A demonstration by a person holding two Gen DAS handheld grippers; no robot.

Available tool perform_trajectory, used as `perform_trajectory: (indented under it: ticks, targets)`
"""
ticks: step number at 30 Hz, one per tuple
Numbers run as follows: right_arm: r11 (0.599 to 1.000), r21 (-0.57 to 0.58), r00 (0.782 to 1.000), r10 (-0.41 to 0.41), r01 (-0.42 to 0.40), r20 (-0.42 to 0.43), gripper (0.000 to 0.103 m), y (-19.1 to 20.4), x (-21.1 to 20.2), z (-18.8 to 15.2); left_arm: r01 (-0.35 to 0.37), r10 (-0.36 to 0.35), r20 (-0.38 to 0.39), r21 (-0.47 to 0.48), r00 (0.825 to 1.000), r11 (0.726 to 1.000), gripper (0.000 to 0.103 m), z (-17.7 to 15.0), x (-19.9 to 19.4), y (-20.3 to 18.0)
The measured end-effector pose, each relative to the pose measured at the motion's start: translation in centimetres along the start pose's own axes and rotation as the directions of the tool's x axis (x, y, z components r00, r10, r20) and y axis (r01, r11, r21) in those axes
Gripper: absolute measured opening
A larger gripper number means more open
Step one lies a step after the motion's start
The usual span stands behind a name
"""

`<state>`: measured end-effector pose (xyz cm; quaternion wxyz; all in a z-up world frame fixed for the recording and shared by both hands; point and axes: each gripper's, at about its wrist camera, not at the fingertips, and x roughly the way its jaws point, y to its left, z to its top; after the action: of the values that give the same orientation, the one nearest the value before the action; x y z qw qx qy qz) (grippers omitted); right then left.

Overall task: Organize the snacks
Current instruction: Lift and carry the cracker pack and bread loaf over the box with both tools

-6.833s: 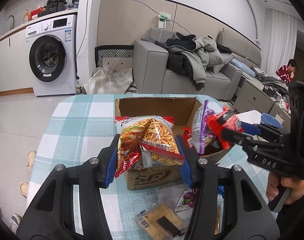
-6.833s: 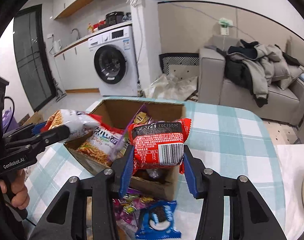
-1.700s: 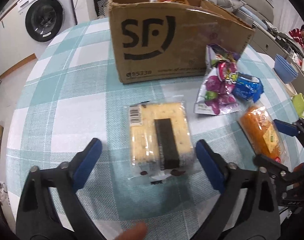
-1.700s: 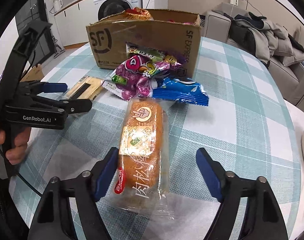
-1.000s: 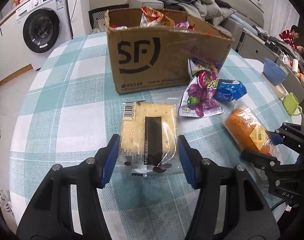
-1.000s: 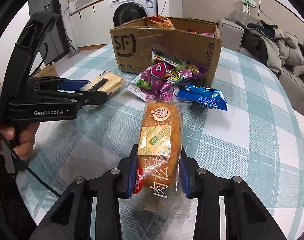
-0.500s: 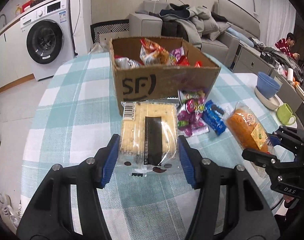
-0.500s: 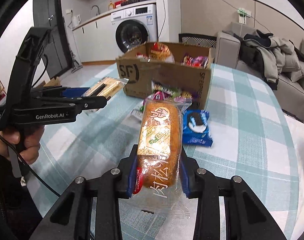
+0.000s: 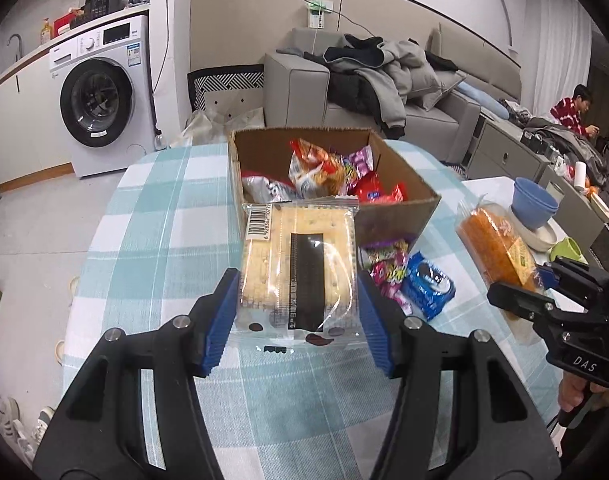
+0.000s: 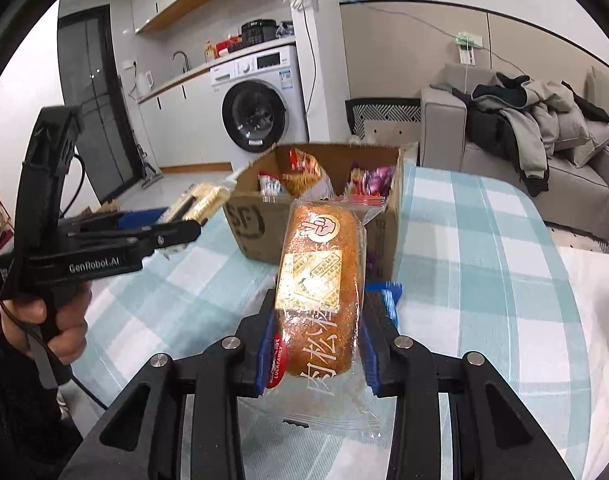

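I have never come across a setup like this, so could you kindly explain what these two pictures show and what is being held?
There is no robot here: a person holds a hand-operated clamp, each with a fisheye camera looking along its two fingers. One picture comes from the left tool, the other from the right tool. The left tool grips a clear-wrapped cracker sandwich pack; the right tool grips an orange bread loaf in plastic. Both are raised above a round table with a checked cloth. On it stands an open cardboard box already holding snack bags. Beside the box lie a purple candy bag and a blue cookie pack.
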<state>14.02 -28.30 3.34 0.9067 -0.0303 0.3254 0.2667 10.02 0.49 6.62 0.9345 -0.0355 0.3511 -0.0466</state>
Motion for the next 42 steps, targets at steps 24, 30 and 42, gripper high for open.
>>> perform_trajectory:
  ticks: [24,30,42]
  targets:
    - [0.997,0.071,0.999,0.022,-0.024,0.027,0.036,-1.8,5.4,9.0,-0.002,0.002,0.001,-0.049,1.0,0.999,0.055,6.8,4.5,1.7]
    - [0.997,0.08,1.0,0.017,-0.018,0.011,0.036,-2.5,7.4,9.7,-0.009,0.008,-0.007,-0.056,1.0,0.998,0.055,8.3,6.6,2.3]
    - [0.996,0.092,1.0,0.012,-0.01,-0.025,0.036,-4.2,12.2,10.9,-0.038,0.037,-0.02,-0.032,0.999,0.999,0.055,10.5,10.8,2.0]
